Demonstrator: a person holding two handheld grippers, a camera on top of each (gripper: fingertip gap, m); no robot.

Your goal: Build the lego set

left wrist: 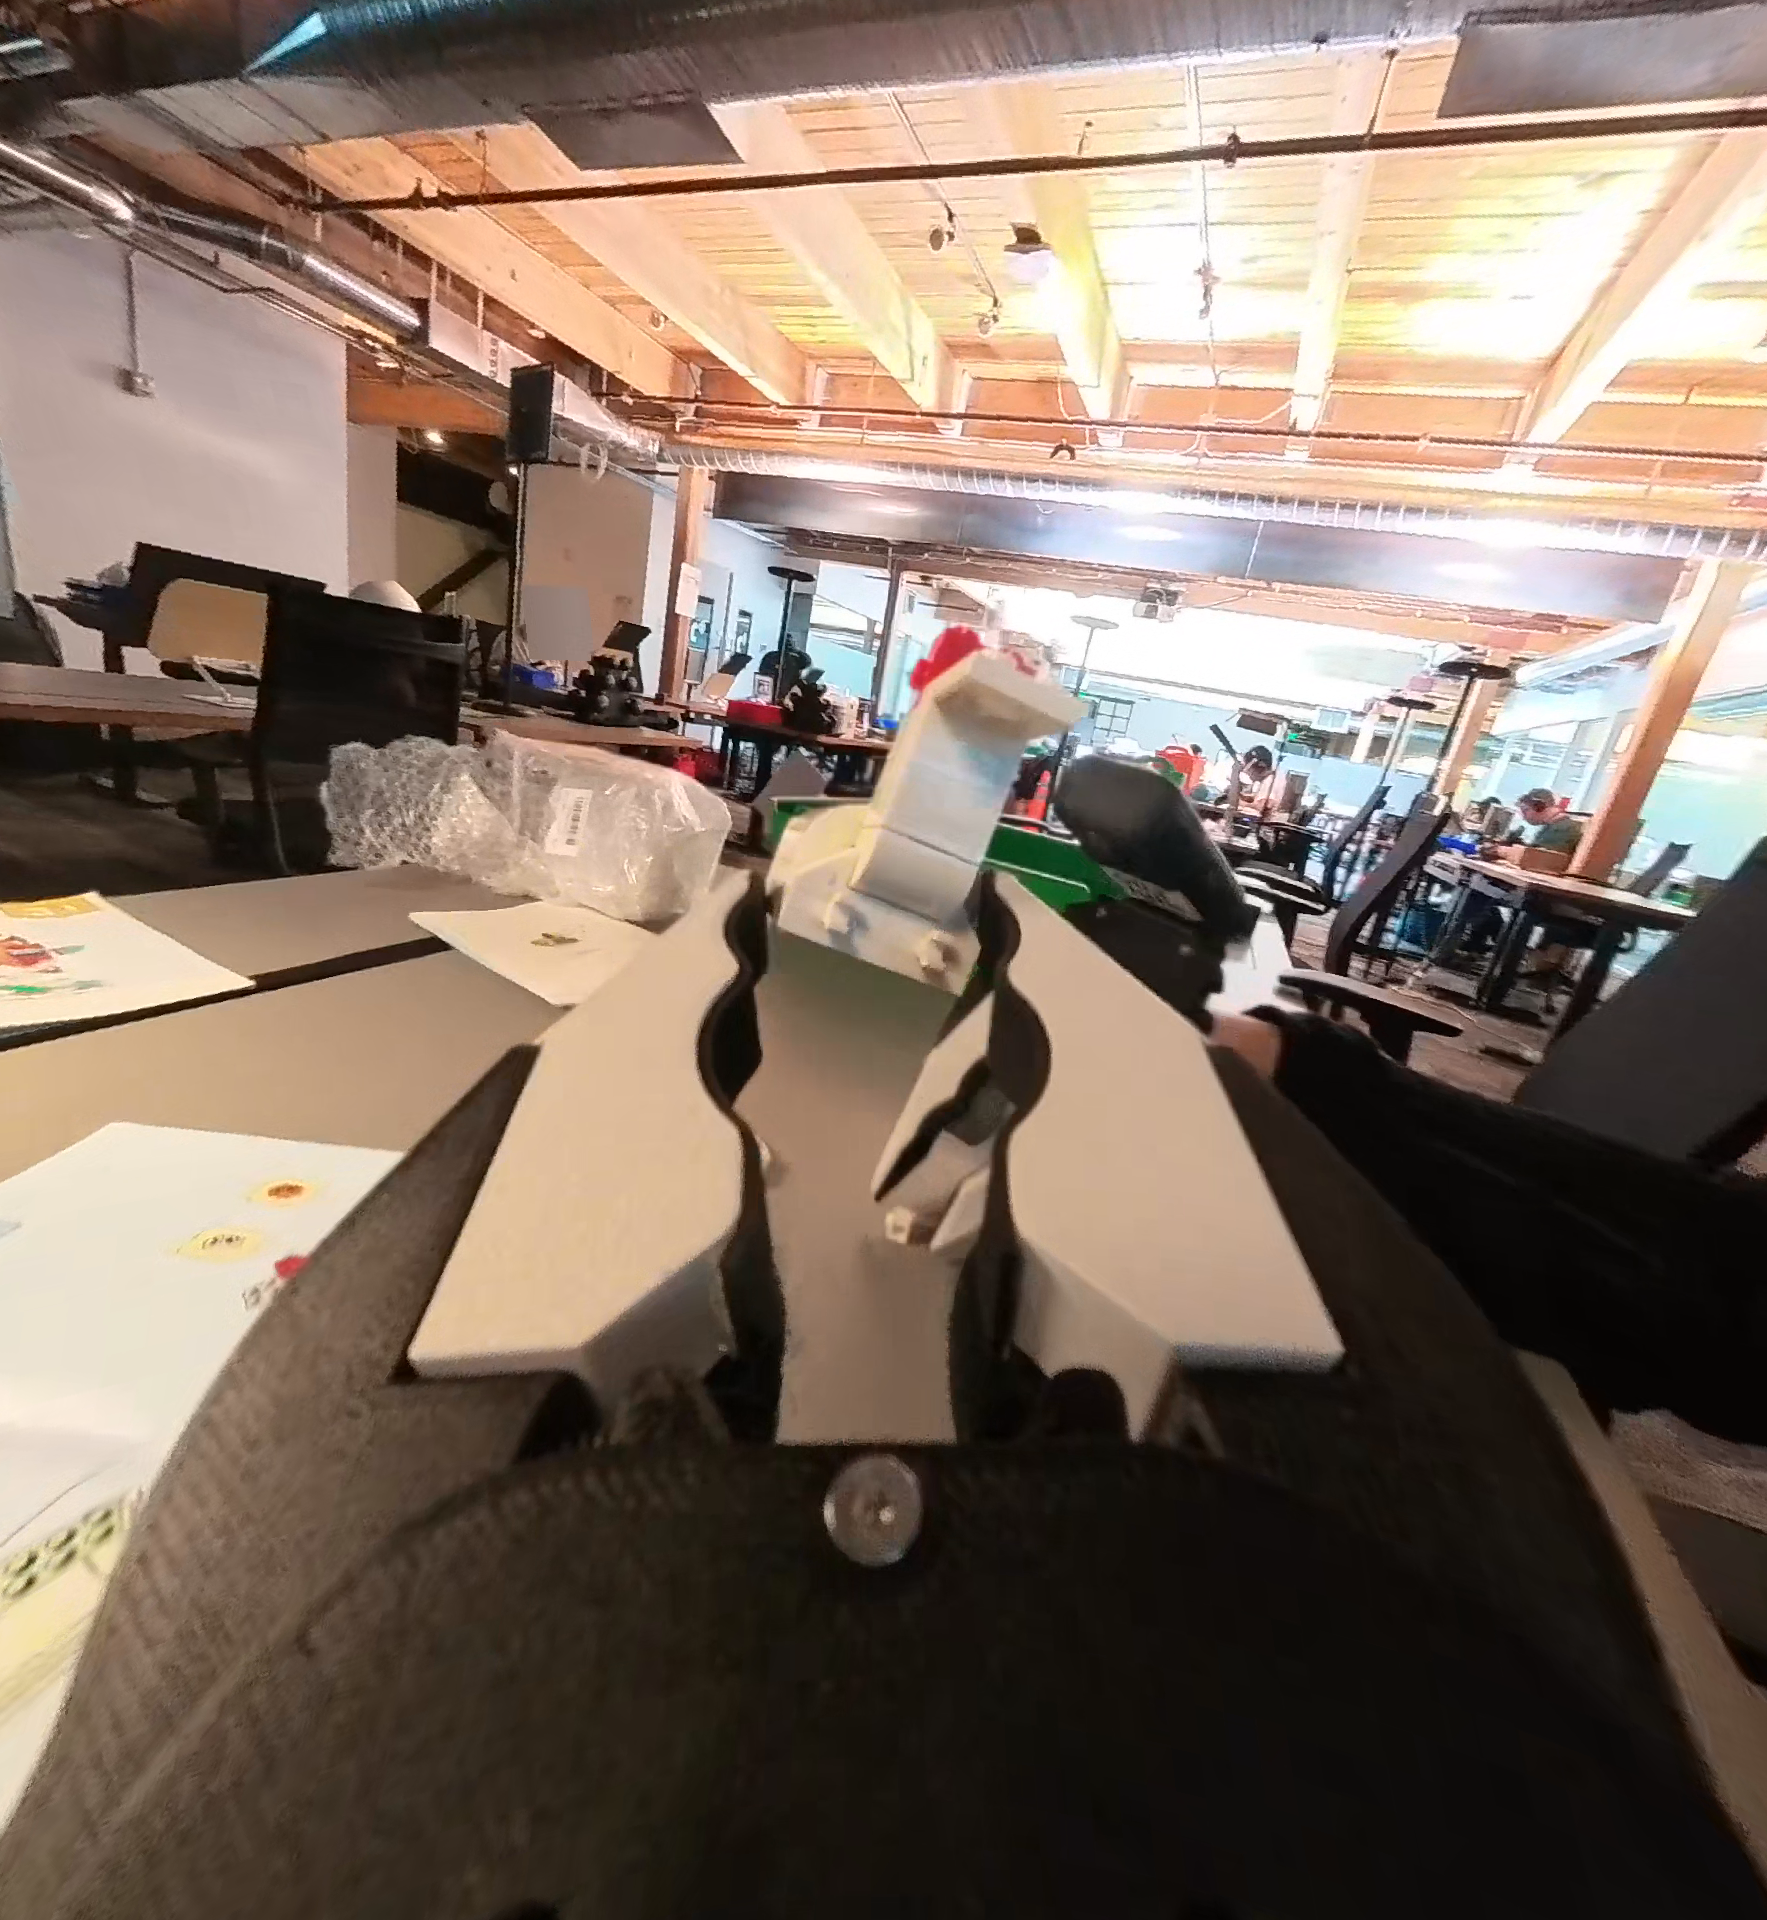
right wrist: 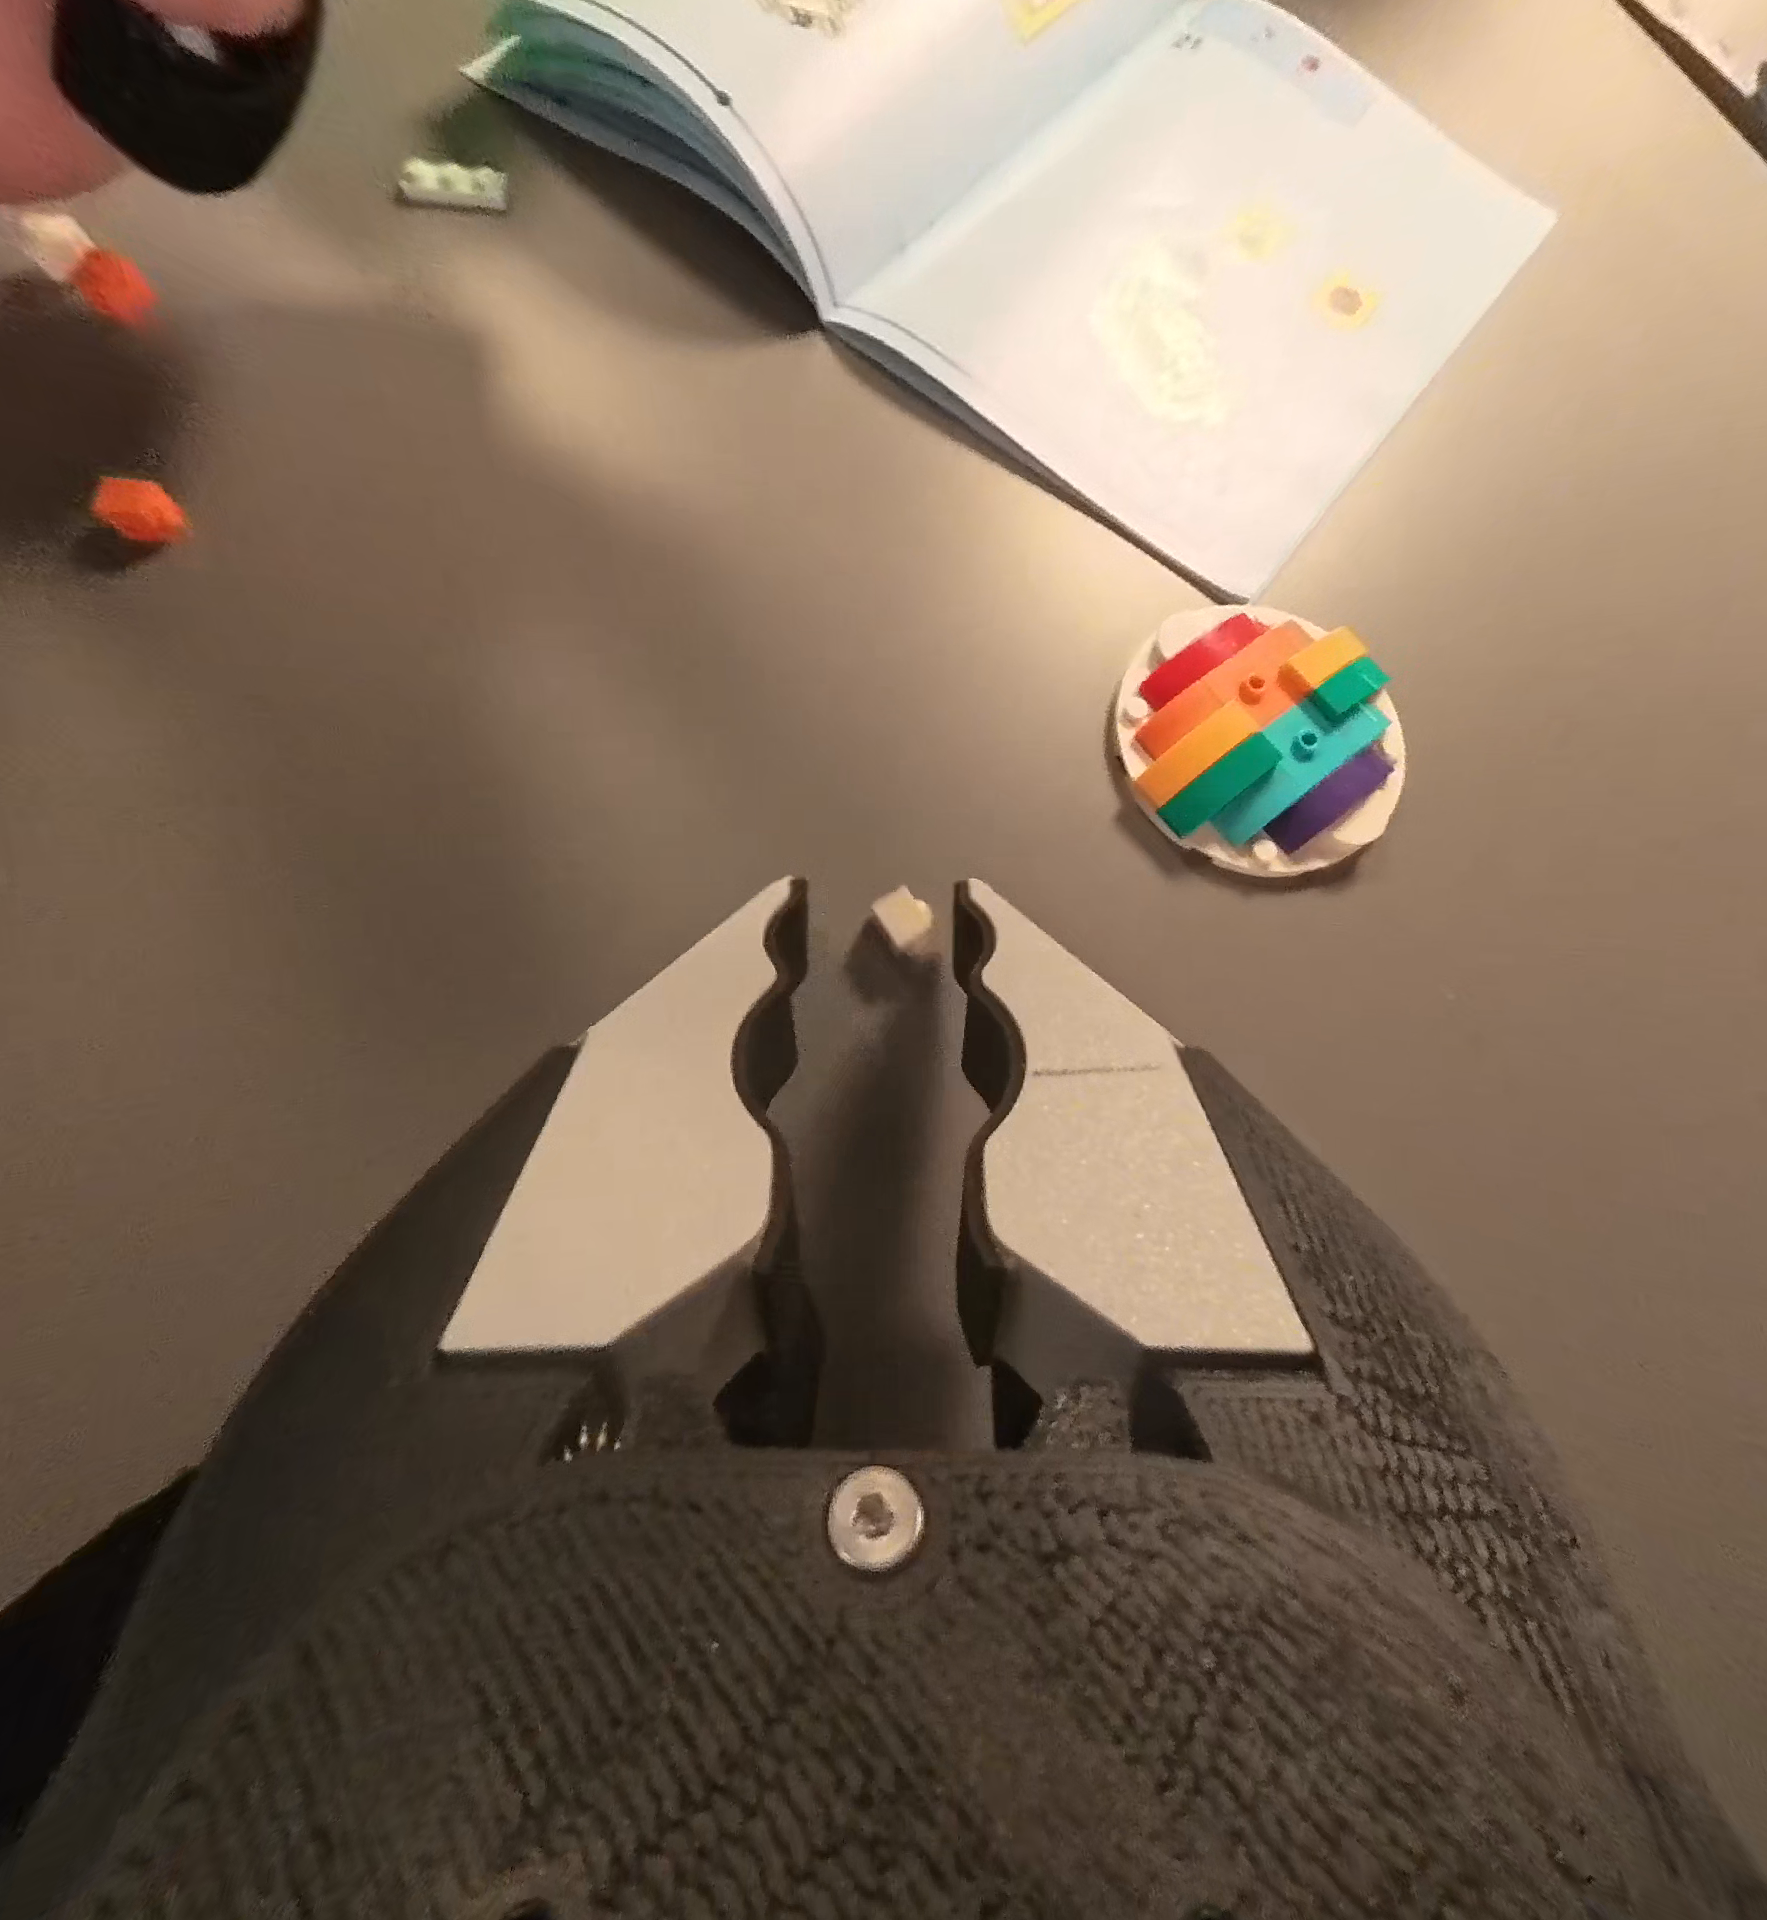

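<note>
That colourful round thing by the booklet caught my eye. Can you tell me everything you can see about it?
The rainbow disc is a small lego build of glossy plastic: a white round plate topped with parallel strips of red, orange, yellow, green, teal and purple. The orange and teal strips each show a single stud. It lies flat on the grey table, just beyond the corner of the open instruction booklet; whether they touch is unclear. No gripper touches it.

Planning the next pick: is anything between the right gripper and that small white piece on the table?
Nothing visible does. The small white piece lies on bare table between the open right gripper tips; the rainbow disc sits off to the right.
</note>
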